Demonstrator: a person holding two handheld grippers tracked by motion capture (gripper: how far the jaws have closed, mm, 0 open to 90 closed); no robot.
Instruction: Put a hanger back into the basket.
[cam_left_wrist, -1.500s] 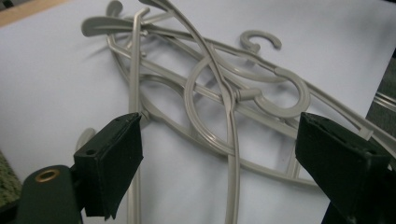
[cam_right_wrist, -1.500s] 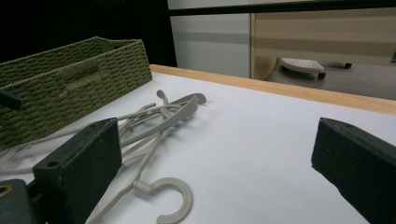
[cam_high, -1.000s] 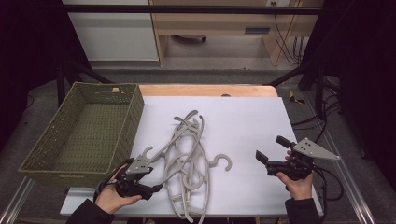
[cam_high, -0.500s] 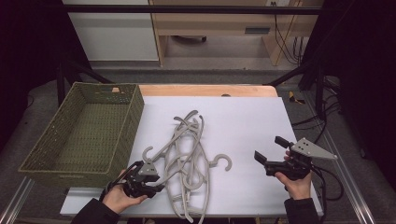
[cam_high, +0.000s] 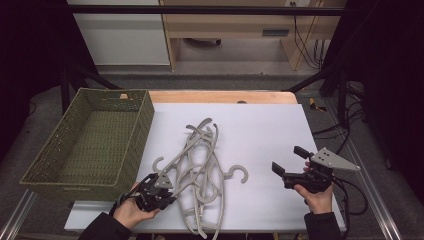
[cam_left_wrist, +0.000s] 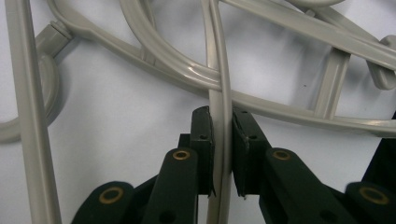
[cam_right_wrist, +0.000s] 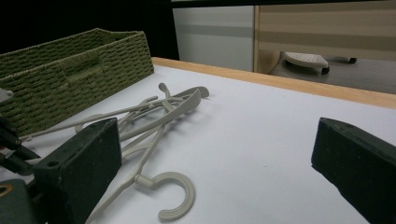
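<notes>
A tangled pile of several grey plastic hangers (cam_high: 200, 170) lies in the middle of the white table top. My left gripper (cam_high: 167, 192) sits at the pile's near left edge; its jaws have just been closing and now pinch a thin grey hanger bar (cam_left_wrist: 219, 116) between the pads (cam_left_wrist: 201, 135). More hanger bars (cam_left_wrist: 280, 56) cross behind that bar. My right gripper (cam_high: 290, 165) rests at the table's right side, open and holding nothing, its jaws wide apart and pointing towards the hangers (cam_right_wrist: 159, 116).
A green woven basket (cam_high: 52, 172) stands at the table's left side, close to the pile; it also appears as a basket wall (cam_right_wrist: 70, 79) in the right gripper view. The table's wooden far edge (cam_high: 220, 96) runs behind the white surface. A hook (cam_high: 239, 174) points right.
My left gripper's jaws have closed onto a hanger bar at the pile's near left edge, and that hand shifted slightly. The right gripper has stayed where it was.
</notes>
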